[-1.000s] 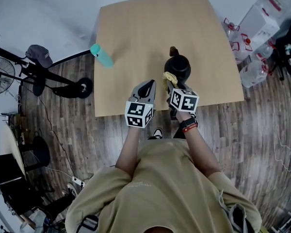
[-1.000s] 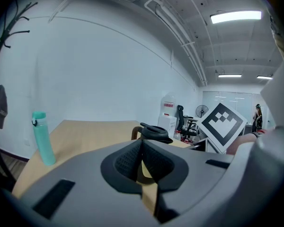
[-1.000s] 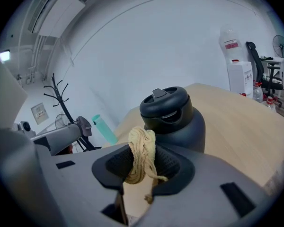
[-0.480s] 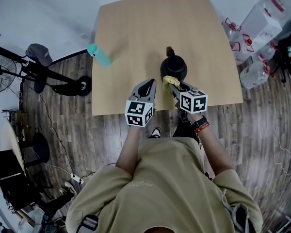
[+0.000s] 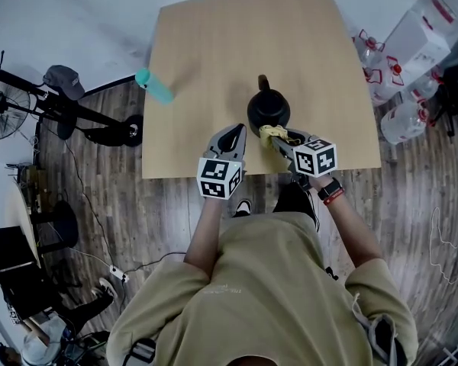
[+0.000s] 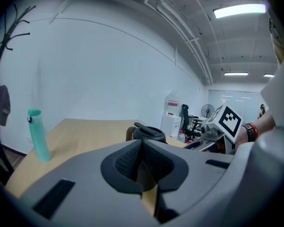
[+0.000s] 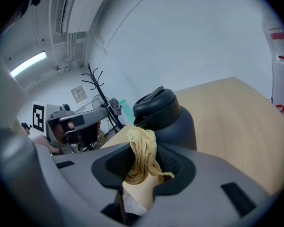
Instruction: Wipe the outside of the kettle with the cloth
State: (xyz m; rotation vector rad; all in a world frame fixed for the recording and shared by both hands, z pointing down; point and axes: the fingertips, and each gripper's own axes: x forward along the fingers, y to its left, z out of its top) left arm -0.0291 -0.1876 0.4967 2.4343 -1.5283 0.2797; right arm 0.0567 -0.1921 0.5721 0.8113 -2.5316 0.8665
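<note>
Kettle in the middle of the action: the black, round-bodied kettle with a flip lid (image 5: 269, 111) stands upright on the light wooden table (image 5: 214, 44), toward the near edge and a little right of centre. A brown part pokes out at its 12 o'clock.

At the kettle's 6 o'clock comes the right gripper (image 5: 281, 138), reaching in from 4 o'clock. Its jaws are clenched on a bunched yellow cloth (image 5: 272, 133). In the right gripper view the cloth (image 7: 142, 155) stands up out of the pinch of the gripper (image 7: 142, 169), and its top fold lies across the kettle's (image 7: 173, 122) lid rim. From above, the wad sits right at the kettle's near wall. Whether it presses on the wall, I cannot tell.

Over at 9 o'clock from the kettle, the left gripper (image 5: 233, 133) hovers above the near table edge, apart from the kettle. In its own view its jaws (image 6: 143, 167) are closed together with nothing between them, only table showing below. Beyond them the kettle (image 6: 149, 132) sits at 12 o'clock, and the right gripper's marker cube is out at 2 o'clock.

A teal plastic bottle (image 5: 156, 87) stands at the table's left edge, at 9 o'clock, well apart from the kettle. The left gripper view shows it upright (image 6: 38, 136).

Large clear water jugs (image 5: 412, 44) stand on the wood-plank floor off the table's 3 o'clock side.
</note>
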